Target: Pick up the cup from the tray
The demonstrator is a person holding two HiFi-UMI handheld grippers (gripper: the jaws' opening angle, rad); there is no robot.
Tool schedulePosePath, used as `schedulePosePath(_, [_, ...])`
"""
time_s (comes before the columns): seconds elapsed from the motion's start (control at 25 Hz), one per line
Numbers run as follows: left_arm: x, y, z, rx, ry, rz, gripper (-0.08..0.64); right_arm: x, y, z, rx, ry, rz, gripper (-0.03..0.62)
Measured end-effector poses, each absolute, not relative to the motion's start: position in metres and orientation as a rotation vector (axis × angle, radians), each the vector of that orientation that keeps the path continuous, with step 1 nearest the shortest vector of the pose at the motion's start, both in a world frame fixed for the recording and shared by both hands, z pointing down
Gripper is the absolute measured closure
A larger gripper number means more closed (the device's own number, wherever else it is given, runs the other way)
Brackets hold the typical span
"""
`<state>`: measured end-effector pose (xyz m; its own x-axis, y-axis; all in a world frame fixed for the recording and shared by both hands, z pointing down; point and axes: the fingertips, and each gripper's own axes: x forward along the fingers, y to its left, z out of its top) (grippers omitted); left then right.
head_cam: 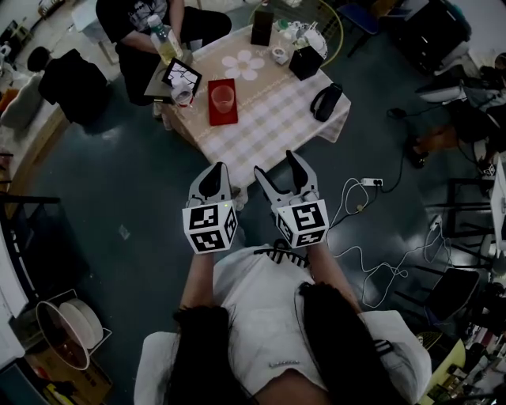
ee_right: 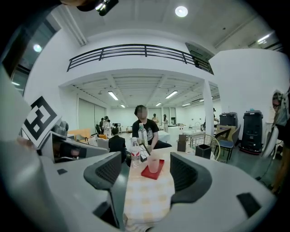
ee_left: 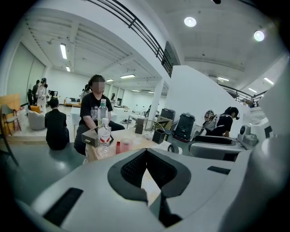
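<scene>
A pale pink cup (head_cam: 224, 97) stands upright on a small red tray (head_cam: 222, 115) on the left part of a table with a checked cloth (head_cam: 269, 119). Both grippers hang over the dark floor on the near side of the table, well short of it. My left gripper (head_cam: 214, 171) has its jaws closed together with nothing in them; in its own view the left gripper (ee_left: 146, 154) points toward the cup (ee_left: 125, 144). My right gripper (head_cam: 278, 171) is open and empty. Between the spread jaws of the right gripper (ee_right: 148, 170) I see the cup (ee_right: 153, 164) on the tray (ee_right: 152, 173), far ahead.
A person (head_cam: 154, 24) sits at the table's far side. A water bottle (ee_right: 134, 158), a framed picture (head_cam: 182, 77), black boxes (head_cam: 306, 62), a white flower mat (head_cam: 242, 66) and a black bag (head_cam: 326, 101) share the table. A power strip and cables (head_cam: 368, 183) lie on the floor at right.
</scene>
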<state>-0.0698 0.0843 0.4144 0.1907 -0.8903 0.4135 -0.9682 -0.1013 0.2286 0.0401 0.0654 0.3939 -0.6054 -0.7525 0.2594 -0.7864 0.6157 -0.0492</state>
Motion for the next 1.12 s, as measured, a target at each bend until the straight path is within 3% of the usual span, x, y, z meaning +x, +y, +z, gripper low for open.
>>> schedulePosePath(1.12, [-0.147,-0.016,0.431,2.14,-1.634,0.305,0.554,-0.042,-0.04,0.407,1.469,-2.505,0.217,0.25])
